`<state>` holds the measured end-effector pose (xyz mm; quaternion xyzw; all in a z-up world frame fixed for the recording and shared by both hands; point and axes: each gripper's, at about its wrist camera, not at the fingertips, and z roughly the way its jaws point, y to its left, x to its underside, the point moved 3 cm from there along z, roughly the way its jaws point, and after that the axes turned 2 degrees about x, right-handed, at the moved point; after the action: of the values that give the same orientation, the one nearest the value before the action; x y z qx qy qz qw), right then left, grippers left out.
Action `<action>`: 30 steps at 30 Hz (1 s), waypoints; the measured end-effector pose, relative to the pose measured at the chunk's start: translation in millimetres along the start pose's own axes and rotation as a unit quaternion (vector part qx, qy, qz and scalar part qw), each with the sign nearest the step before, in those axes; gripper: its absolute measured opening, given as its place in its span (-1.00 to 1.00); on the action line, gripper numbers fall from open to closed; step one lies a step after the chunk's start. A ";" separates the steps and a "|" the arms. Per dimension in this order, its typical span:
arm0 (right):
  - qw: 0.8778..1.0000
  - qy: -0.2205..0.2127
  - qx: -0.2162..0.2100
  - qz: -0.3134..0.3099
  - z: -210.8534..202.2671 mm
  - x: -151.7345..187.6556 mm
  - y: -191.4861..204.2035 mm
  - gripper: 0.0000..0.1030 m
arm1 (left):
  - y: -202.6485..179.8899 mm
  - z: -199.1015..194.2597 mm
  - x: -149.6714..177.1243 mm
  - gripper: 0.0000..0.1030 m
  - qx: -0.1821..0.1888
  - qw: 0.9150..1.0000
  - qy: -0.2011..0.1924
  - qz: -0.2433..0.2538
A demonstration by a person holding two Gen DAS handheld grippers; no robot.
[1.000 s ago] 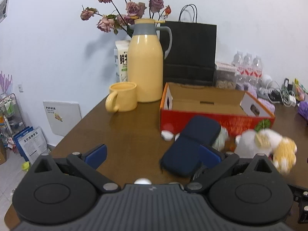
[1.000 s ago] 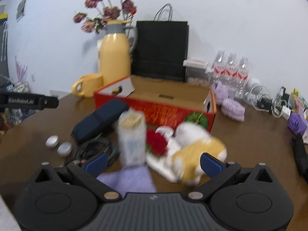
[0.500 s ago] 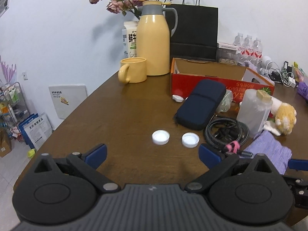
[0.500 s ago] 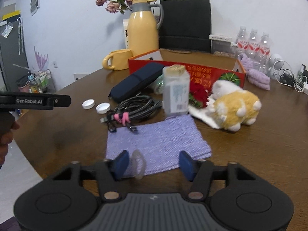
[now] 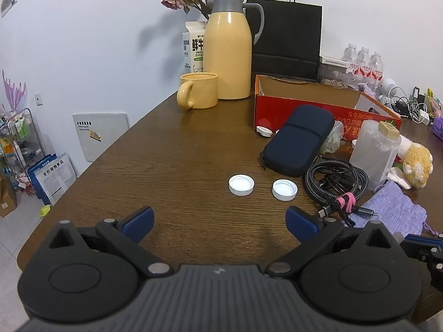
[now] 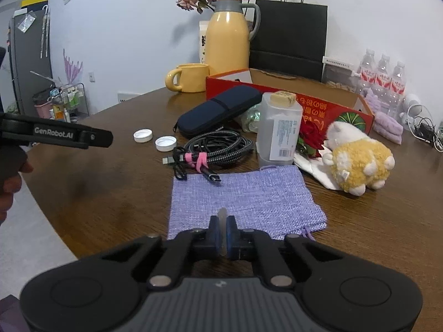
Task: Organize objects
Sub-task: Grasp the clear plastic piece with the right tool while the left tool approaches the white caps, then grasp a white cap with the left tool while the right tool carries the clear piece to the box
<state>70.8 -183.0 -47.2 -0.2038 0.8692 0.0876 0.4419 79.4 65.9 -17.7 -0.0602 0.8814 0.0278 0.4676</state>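
On the table [image 5: 171, 149] lie two white caps [image 5: 241, 184] (left fingers [image 5: 218, 220] spread, right fingers [image 6: 221, 231] clenched empty).

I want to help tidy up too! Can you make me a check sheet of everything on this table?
Surface: brown wooden table, bare on its left side.
Job's things: two white caps, navy case leaning on the red box, clear bottle, plush toy, purple pouch.
Clutter: yellow jug, yellow mug, black bag, water bottles.
Grippers: left tongs open, empty; right tongs just closed, shut over the pouch's near edge.
Cables: coiled black cable with pink tie.
Surroundings: white wall, floor rack at left.
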 end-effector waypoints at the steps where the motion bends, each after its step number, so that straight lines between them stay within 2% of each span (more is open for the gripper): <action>1: 1.000 -0.004 0.000 0.001 -1.5 -1.1 -1.1 -0.92 | 0.2 0.8 -0.1 1.00 0.000 1.000 0.000 0.000; 8: 0.999 -0.038 0.021 0.014 -6.2 -17.0 -13.4 -0.93 | 3.5 20.2 -4.3 1.00 -0.009 1.000 0.000 -0.007; 14: 0.997 -0.048 0.044 0.028 -0.6 -27.9 -32.2 -0.93 | 4.6 51.1 -14.8 1.00 -0.018 1.000 0.005 -0.008; 16: 0.997 -0.049 0.049 0.032 2.3 -29.9 -36.8 -0.93 | 3.3 60.3 -16.9 0.93 -0.018 1.000 0.009 -0.002; 19: 0.997 -0.049 0.055 0.036 5.8 -32.1 -42.9 -0.93 | -0.3 73.1 -20.3 0.75 -0.014 1.000 0.023 0.005; 21: 0.996 -0.050 0.057 0.039 8.1 -33.8 -46.5 -0.93 | -3.2 78.4 -21.7 0.44 -0.008 1.000 0.027 0.009; 22: 0.996 -0.050 0.058 0.040 9.5 -34.4 -48.1 -0.93 | -4.4 80.7 -22.1 0.37 -0.004 0.999 0.031 0.009; 24: 0.996 -0.050 0.058 0.041 11.9 -35.9 -51.1 -0.93 | -6.9 84.5 -22.4 -0.14 0.011 0.999 0.037 0.010; 25: 0.996 -0.050 0.059 0.041 12.9 -36.5 -51.4 -0.93 | -8.4 84.3 -22.6 -0.45 0.016 0.999 0.033 0.013; 30: 0.996 -0.054 0.061 0.041 14.4 -41.1 -57.0 -0.93 | -12.3 81.9 -25.0 -0.44 0.017 0.999 0.026 0.014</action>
<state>127.6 -218.3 -21.1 -0.1357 0.8553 0.0634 0.4961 162.1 64.3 -42.9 -0.0410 0.8943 0.0178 0.4453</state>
